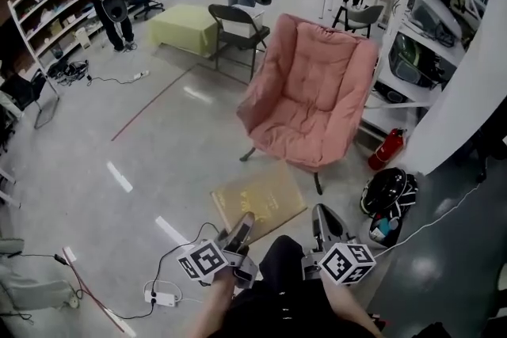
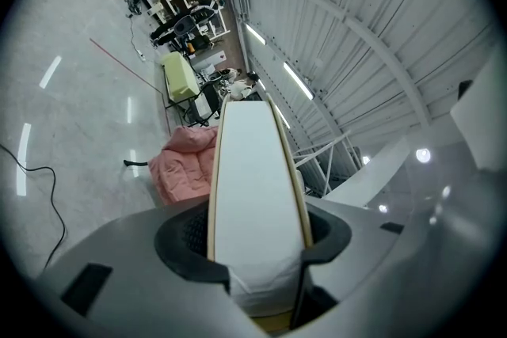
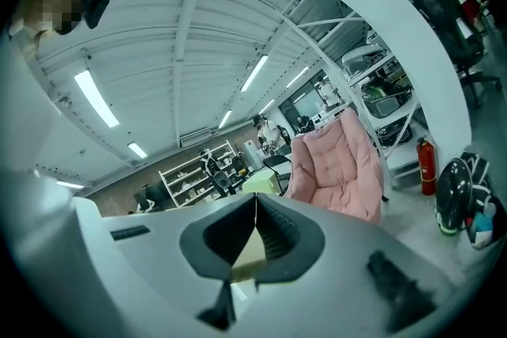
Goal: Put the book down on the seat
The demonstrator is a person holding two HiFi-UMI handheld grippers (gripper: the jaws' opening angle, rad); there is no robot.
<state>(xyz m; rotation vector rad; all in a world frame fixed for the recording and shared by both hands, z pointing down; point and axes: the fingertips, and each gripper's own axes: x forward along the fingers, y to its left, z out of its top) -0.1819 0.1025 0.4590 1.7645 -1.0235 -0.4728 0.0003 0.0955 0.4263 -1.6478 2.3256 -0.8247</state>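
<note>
1. Yellow-green cloth-covered table (image 1: 186,28) stands at the far left, with a dark metal folding chair (image 1: 238,24) just beside it
2. Left gripper (image 1: 242,227): its jaws stand partly apart, clamped across the thick white page block of the tan hardcover book (image 1: 258,200)
3. The book is held flat in the air between both grippers, in front of the armchair and not on its seat; the pale print on its cover is too faint to read
4. Pink padded fabric armchair (image 1: 317,99) stands beyond the book
5. Right gripper (image 1: 320,219): its jaws are almost together, pinching a thin tan edge of the book
6. The marker cubes show black-and-white squares and no words
7. Red fire extinguisher (image 1: 386,149) stands to the right of the armchair
</note>
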